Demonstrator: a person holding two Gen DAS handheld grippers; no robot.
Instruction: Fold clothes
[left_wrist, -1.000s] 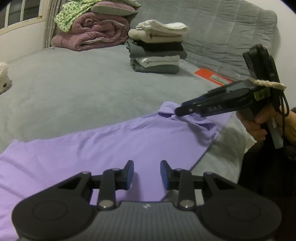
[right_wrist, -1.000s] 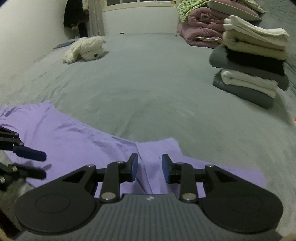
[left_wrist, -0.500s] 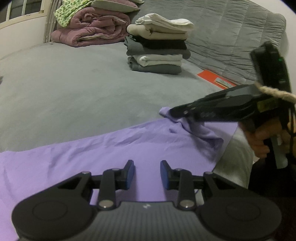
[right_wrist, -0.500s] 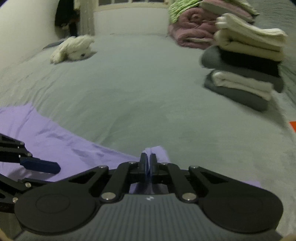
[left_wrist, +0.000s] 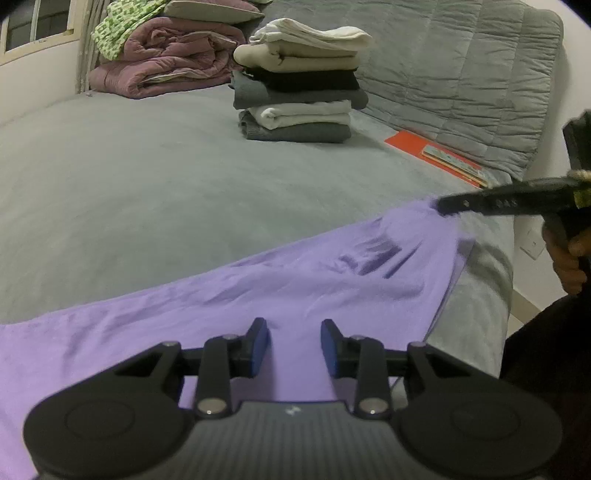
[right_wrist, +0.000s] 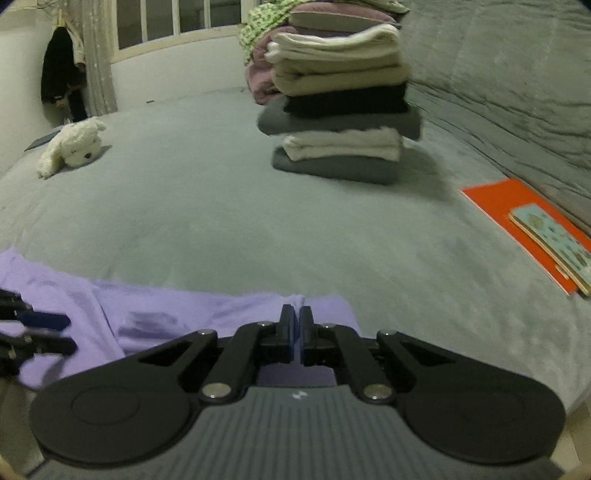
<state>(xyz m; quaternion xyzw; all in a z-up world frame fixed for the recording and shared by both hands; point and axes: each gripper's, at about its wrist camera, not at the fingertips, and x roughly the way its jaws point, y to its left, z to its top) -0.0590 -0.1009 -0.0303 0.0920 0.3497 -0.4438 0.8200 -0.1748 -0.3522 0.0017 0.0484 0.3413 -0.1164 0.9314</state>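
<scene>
A purple garment (left_wrist: 258, 295) lies spread across the near part of the grey bed. My left gripper (left_wrist: 294, 345) hovers over its near edge with its blue pads apart and nothing between them. My right gripper (right_wrist: 297, 325) is shut on the purple garment (right_wrist: 207, 310), pinching a fold of its far edge between the pads. In the left wrist view the right gripper (left_wrist: 441, 205) comes in from the right with a hand behind it, and the cloth is drawn taut into creases toward it. The left gripper (right_wrist: 55, 328) shows at the left edge of the right wrist view.
A stack of folded clothes (left_wrist: 299, 92) stands at the back of the grey bed (left_wrist: 129, 192), with rolled pink bedding (left_wrist: 162, 70) behind it. An orange folder with a book (right_wrist: 535, 229) lies by the grey quilted backrest. A white plush toy (right_wrist: 74, 146) lies far left.
My right gripper went from open to shut on the garment's far edge, then pulled it to the right, stretching the cloth. The left gripper shifted slightly, still open.
</scene>
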